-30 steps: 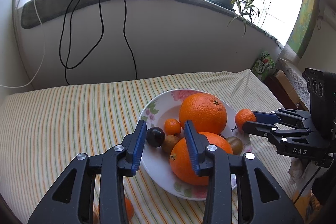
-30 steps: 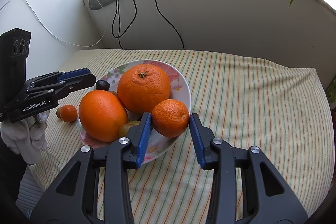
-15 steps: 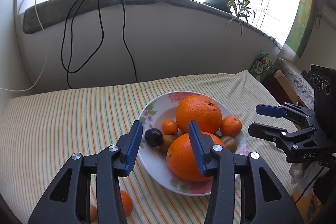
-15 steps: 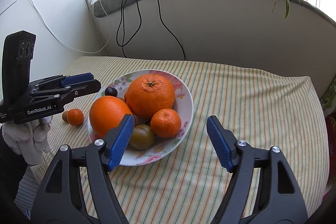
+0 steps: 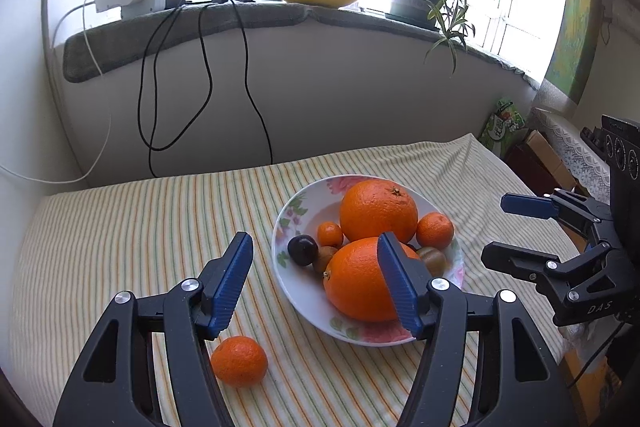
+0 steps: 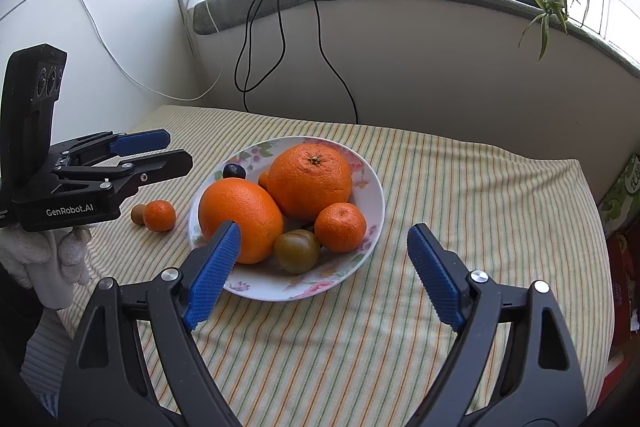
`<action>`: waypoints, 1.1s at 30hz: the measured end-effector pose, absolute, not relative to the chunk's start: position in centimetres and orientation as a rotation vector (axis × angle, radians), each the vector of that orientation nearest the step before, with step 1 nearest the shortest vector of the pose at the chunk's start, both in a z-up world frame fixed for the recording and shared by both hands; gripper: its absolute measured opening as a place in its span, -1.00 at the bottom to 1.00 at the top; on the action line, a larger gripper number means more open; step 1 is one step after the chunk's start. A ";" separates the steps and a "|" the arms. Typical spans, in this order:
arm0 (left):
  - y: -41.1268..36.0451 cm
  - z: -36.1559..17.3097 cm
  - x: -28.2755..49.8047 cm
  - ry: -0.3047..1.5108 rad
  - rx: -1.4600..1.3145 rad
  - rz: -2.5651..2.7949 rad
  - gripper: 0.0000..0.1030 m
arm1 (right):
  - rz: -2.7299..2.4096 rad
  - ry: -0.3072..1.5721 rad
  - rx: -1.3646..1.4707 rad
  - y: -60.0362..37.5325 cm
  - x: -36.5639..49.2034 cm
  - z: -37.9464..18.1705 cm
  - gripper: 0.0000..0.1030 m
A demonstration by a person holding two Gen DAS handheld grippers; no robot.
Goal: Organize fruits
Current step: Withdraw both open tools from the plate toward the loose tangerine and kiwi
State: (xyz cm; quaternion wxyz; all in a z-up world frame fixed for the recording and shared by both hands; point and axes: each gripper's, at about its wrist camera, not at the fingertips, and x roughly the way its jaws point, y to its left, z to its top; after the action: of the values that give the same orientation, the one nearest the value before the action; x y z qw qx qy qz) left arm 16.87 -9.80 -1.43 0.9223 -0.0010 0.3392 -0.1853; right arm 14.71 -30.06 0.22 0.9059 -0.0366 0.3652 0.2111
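Since the earlier frame, the right gripper (image 6: 320, 271) has released a mandarin (image 6: 340, 227) into the plate (image 6: 372, 187) and withdrawn, jaws apart. The left gripper (image 5: 314, 277) is also spread and empty. Remaining, left of the plate on the striped cloth (image 6: 460, 187): a loose mandarin (image 6: 159, 215) touching a small brown fruit (image 6: 138, 213).

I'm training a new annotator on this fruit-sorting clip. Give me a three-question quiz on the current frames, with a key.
1. True or false: the right gripper is shut on a mandarin.
2. Which lies outside the floral plate? A) the dark plum B) the loose mandarin C) the greenish fruit
3. Fill in: the plate holds ___ large oranges, the rear orange and the front orange.

Key: 1 false, both the right gripper and the left gripper are open and empty; 2 B; 3 two.
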 end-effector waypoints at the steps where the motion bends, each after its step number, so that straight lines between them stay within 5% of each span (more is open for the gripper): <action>1: -9.8 -1.3 16.6 0.693 0.002 -0.379 0.25 | 0.439 0.754 -0.075 -29.9 14.5 0.3 0.70; 33: 2.2 -3.4 9.7 0.724 -0.090 -0.243 0.16 | 0.692 0.777 -0.107 -20.2 9.8 -0.4 0.70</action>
State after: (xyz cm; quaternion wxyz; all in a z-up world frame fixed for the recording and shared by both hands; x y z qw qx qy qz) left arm 9.66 2.25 -3.40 0.9270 -0.0440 0.3532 -0.1185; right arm 9.84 -20.16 -0.35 0.8664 -0.0510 0.3712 0.3303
